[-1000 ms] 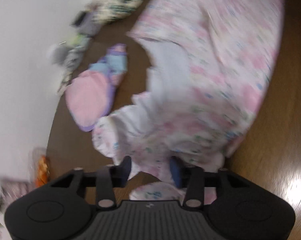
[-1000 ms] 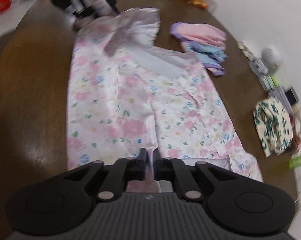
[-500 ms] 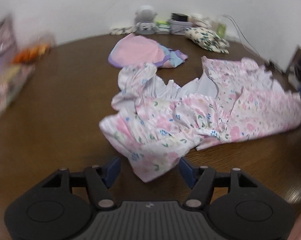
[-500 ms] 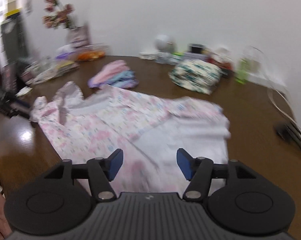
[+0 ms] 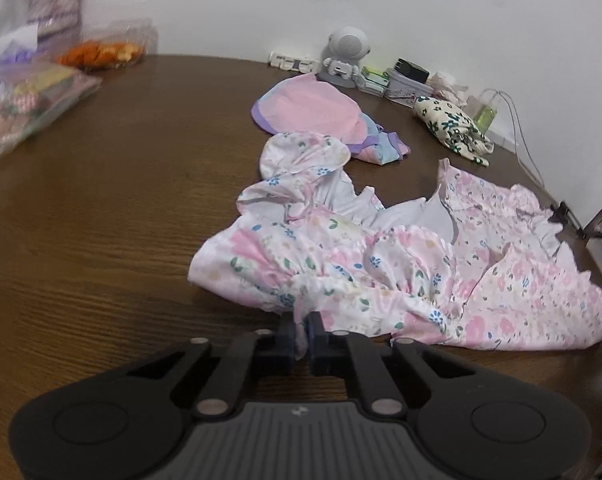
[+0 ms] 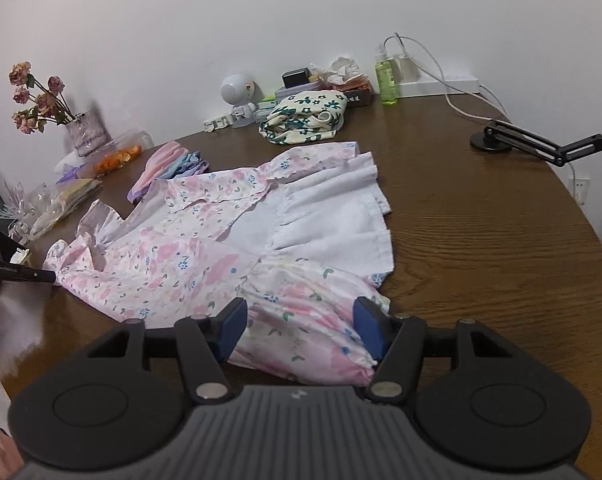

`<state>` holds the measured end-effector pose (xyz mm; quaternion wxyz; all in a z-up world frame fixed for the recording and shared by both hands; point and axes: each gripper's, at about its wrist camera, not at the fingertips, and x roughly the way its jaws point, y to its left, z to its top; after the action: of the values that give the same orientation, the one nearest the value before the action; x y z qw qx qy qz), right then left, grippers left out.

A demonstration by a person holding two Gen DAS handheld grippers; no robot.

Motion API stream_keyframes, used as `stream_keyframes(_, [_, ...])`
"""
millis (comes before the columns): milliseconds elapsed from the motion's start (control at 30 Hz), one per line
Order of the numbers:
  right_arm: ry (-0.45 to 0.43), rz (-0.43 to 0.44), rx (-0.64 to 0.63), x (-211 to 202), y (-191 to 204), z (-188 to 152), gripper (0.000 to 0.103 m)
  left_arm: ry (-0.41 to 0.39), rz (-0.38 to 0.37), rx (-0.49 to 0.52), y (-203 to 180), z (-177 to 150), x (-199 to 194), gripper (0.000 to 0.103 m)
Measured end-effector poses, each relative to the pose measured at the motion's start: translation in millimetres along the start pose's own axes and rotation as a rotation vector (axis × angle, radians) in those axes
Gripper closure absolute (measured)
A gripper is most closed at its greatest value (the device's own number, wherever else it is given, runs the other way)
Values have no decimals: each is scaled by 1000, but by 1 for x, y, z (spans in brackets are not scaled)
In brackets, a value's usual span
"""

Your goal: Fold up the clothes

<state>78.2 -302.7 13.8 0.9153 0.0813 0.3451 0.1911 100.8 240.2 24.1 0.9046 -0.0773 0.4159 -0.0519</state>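
Left wrist view: the left tool (image 5: 301, 332) sits at 6 o'clock, its 2 jaws clenched on a fold of the floral dress (image 5: 381, 264), having just closed onto it. The dress lies rumpled on the brown bench (image 5: 101, 220), spreading from the centre toward 3 o'clock, with a frilled sleeve reaching toward 12 o'clock. Just beyond that sleeve lies a folded pink and purple garment (image 5: 313, 112), touching or nearly touching it. At 1 o'clock, near the wall, rests a cream garment with dark green flowers (image 5: 453, 124). A small grey robot-shaped speaker (image 5: 345, 56) stands at 12 o'clock against the wall. At 10 o'clock are clear bags (image 5: 33, 96) of colourful items.

Right wrist view: the right tool (image 6: 301, 330) at 6 o'clock is released, its blue pads standing apart on either side of the dress hem (image 6: 301, 320), not pressing it; the jaws have just been narrowing. The dress (image 6: 221, 240) is spread across the bench (image 6: 481, 240) from centre toward 9 o'clock, its white lining turned up at the middle. At 9 o'clock the other tool's tip (image 6: 41, 276) meets the far end of the dress. The cream garment (image 6: 305, 118) sits at 12 o'clock, a green bottle (image 6: 387, 80) at 1 o'clock, dried roses (image 6: 37, 100) at 10 o'clock, and a black jointed stand (image 6: 541, 144) at 2 o'clock.
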Motion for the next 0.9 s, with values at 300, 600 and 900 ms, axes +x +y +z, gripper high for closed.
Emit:
stream_keyframes(300, [10, -38, -245, 22, 21, 39, 100, -30, 129, 199, -24, -5, -15, 102])
stream_keyframes(600, [130, -58, -317, 67, 18, 61, 76, -3, 196, 260, -30, -17, -20, 90])
stream_keyframes(900, [20, -62, -175, 19, -10, 73, 42, -164, -82, 414, -93, 28, -46, 42])
